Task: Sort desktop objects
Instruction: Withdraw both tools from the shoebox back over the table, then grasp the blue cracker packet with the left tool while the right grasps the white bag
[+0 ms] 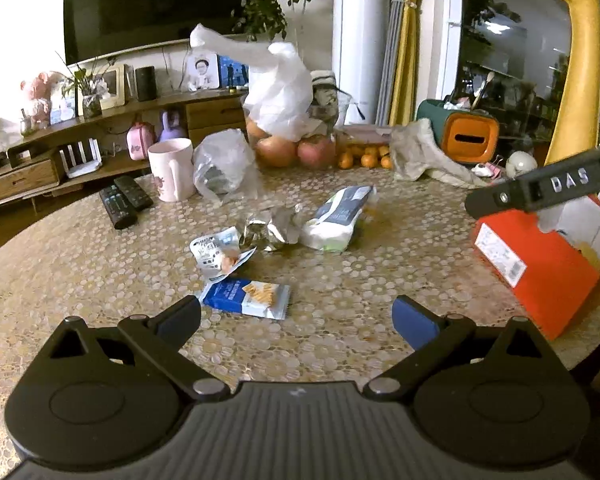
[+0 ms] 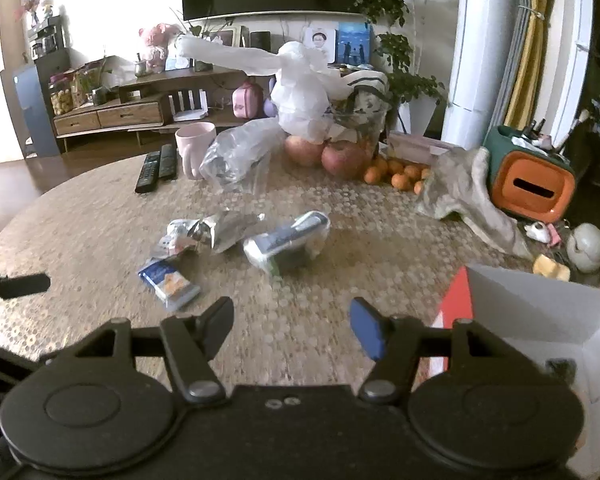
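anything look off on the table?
Yes: litter mid-table. A crumpled foil wrapper and a torn packet lie open beside a white pouch, with a blue cracker pack nearer the left gripper. A rag sits bunched by the oranges. No spill visible.

**Materials and finishes, tabletop clutter**

Table [image 1: 100,272]: patterned covering of small round motifs, slight sheen, textured look. Blue cracker packet [image 1: 247,298], lower centre: glossy plastic film. Crumpled wrapper [image 1: 274,232], centre: silvery foil, shiny, creased. White-and-grey pouch [image 1: 340,218]: smooth soft plastic. Red box [image 1: 540,268], right edge: matt cardboard, paper label; inside white [image 2: 540,312]. Clear bag [image 1: 224,168]: thin wrinkled transparent plastic. White bag [image 1: 280,92], upper centre: thin crinkled plastic. Pink mug [image 1: 171,168]: smooth glazed ceramic look. Remotes [image 1: 120,202]: matt black plastic. Cloth [image 1: 424,152]: grey, rumpled fabric. Orange-green holder [image 1: 466,136]: smooth plastic. TV cabinet [image 1: 28,176], left: wood, visible grain. Left gripper [image 1: 296,320] and right gripper [image 2: 292,328]: matt black plastic, metal pivot pins, blue pads [image 1: 416,322].
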A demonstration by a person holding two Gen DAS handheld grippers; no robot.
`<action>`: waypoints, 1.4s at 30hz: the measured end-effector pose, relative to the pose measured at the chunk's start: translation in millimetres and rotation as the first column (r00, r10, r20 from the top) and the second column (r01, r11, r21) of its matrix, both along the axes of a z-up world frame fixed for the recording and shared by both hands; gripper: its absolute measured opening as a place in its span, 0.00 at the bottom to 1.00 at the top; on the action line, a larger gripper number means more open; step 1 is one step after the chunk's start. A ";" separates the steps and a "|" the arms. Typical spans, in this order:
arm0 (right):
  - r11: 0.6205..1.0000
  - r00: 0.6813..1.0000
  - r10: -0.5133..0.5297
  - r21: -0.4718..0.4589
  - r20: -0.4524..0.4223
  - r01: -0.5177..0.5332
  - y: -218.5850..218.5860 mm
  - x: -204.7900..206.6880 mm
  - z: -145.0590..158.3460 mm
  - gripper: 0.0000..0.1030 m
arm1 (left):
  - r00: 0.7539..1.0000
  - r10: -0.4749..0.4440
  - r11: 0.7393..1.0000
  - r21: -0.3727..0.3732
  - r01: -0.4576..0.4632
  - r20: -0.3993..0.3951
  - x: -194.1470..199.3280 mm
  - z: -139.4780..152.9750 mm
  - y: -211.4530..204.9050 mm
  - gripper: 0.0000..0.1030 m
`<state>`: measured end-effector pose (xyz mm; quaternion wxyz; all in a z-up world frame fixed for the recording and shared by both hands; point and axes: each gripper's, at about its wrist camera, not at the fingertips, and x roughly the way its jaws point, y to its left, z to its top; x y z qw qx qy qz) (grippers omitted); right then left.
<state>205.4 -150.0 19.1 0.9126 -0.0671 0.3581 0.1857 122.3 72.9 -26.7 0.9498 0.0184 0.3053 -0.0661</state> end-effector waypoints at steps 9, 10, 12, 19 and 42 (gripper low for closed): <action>0.999 0.999 -0.037 -0.006 -0.033 0.037 21.5 54.9 -23.7 0.62 | 0.998 0.017 1.000 -0.005 -0.017 -0.055 44.6 -35.4 19.5 0.99; 0.999 0.998 -0.041 -0.009 -0.038 0.041 23.8 61.5 -26.6 0.62 | 0.998 0.015 1.000 -0.004 -0.016 -0.058 49.3 -39.6 21.5 0.99; 0.999 0.998 -0.048 -0.015 -0.046 0.048 28.5 72.5 -33.1 0.62 | 0.998 0.016 1.000 0.007 -0.016 -0.064 58.7 -47.4 24.4 0.99; 0.998 0.996 -0.062 -0.024 -0.067 0.061 46.7 105.2 -55.4 0.62 | 0.996 0.019 0.999 0.034 -0.016 -0.083 89.3 -72.9 35.6 0.99; 0.982 0.966 -0.165 0.056 -0.200 0.179 61.5 159.4 -97.6 0.61 | 0.994 -0.019 0.999 0.027 0.022 -0.110 129.5 -109.1 38.8 0.98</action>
